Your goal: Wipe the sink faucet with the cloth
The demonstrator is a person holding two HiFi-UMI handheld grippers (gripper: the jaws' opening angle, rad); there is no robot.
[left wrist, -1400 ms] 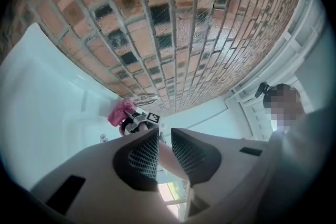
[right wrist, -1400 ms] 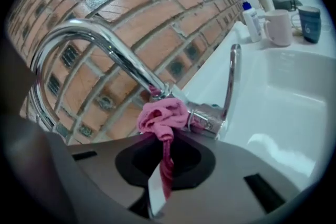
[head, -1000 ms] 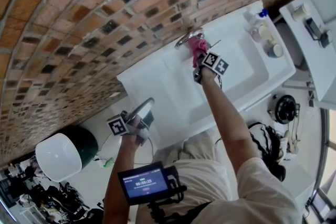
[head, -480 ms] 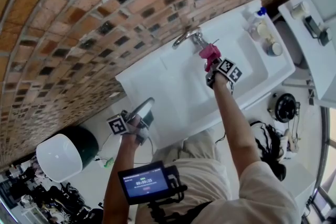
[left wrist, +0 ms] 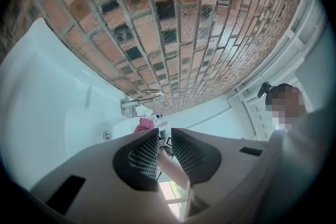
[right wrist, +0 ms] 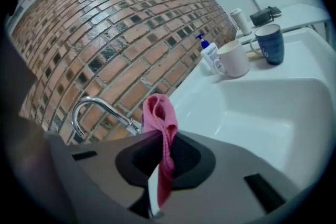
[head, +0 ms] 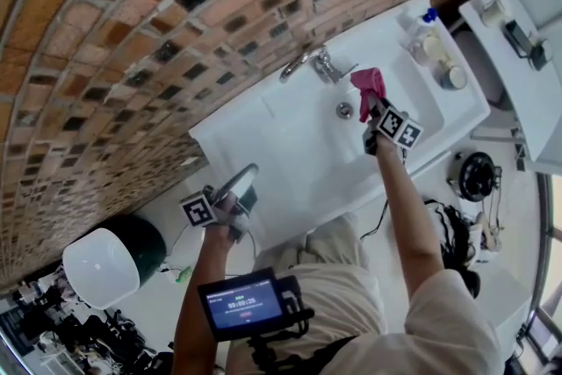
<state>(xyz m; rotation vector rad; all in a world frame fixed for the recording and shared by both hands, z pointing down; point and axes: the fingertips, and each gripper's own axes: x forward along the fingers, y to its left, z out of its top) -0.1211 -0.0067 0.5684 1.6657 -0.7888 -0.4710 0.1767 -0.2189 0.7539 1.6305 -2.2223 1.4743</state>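
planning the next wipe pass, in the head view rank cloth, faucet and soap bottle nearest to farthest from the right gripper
1. cloth, clamped in the right gripper, over the sink
2. faucet, at the back edge by the brick wall
3. soap bottle, on the far corner

Right gripper [head: 376,107] extended, pinching cloth [head: 367,83]; left gripper [left wrist: 165,136] held low, jaws seemingly slightly apart.

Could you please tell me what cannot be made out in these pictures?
- Faucet base: right gripper view, hidden behind the cloth and the right claw.
- Soap bottle label: every view, too small.
- Sink basin: left gripper view, partly covered by the left claw.
- Faucet's cleanliness: head view, too small.
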